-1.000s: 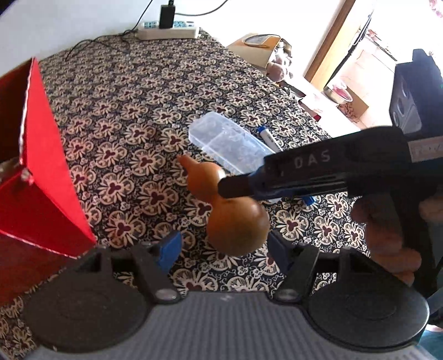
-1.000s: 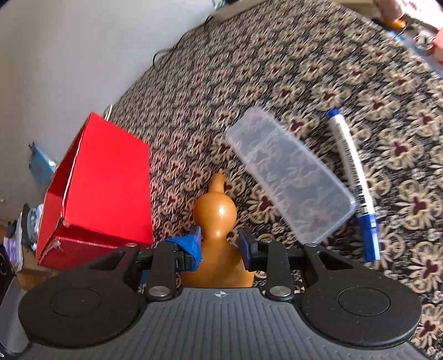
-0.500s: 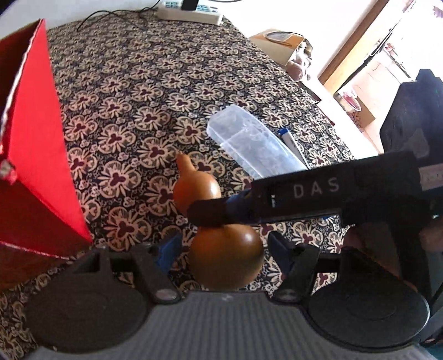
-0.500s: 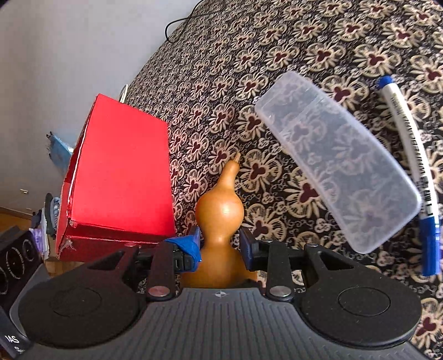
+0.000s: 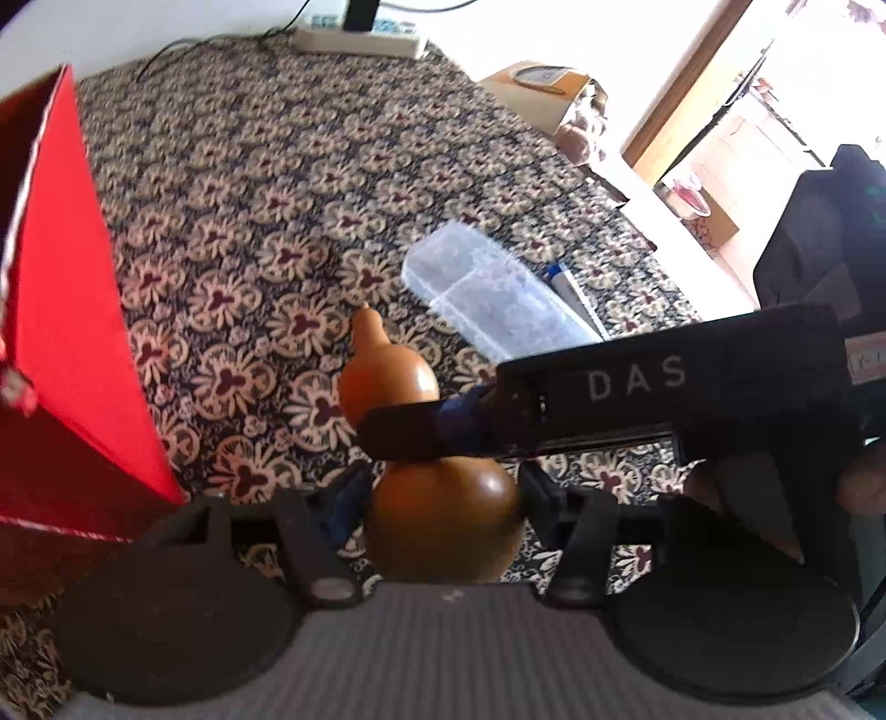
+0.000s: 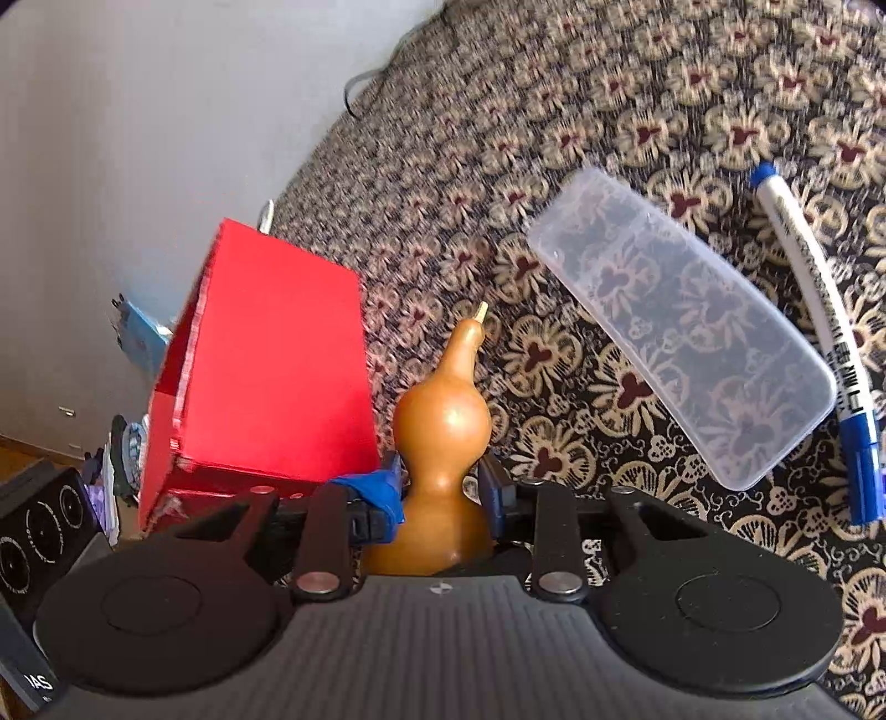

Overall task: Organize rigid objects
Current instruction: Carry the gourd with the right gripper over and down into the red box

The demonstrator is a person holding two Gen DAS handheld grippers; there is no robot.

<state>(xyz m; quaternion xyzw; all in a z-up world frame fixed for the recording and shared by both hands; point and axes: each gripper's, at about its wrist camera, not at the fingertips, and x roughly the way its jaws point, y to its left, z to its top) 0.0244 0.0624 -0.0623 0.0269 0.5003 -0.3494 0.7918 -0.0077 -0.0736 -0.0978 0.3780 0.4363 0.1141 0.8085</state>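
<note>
While both tongs crowd it:
Gourd [image 6: 440,437]: beside red box [image 6: 266,365].
Right gripper [image 6: 440,490]: clamps its waist.
Left gripper [image 5: 443,498]: just closing around belly, contact unclear.
Risk: smooth, round shell; uneven squeeze could pop it loose.

- My table wears a dark tablecloth [image 6: 637,77] printed with cream flowers.
- A red box [image 6: 277,354] stands at its left edge.
- A clear plastic case [image 6: 681,327] lies flat near the middle, a blue-capped marker [image 6: 814,310] just beside it.
- A white power strip [image 5: 360,41] sits along the far edge.
</note>
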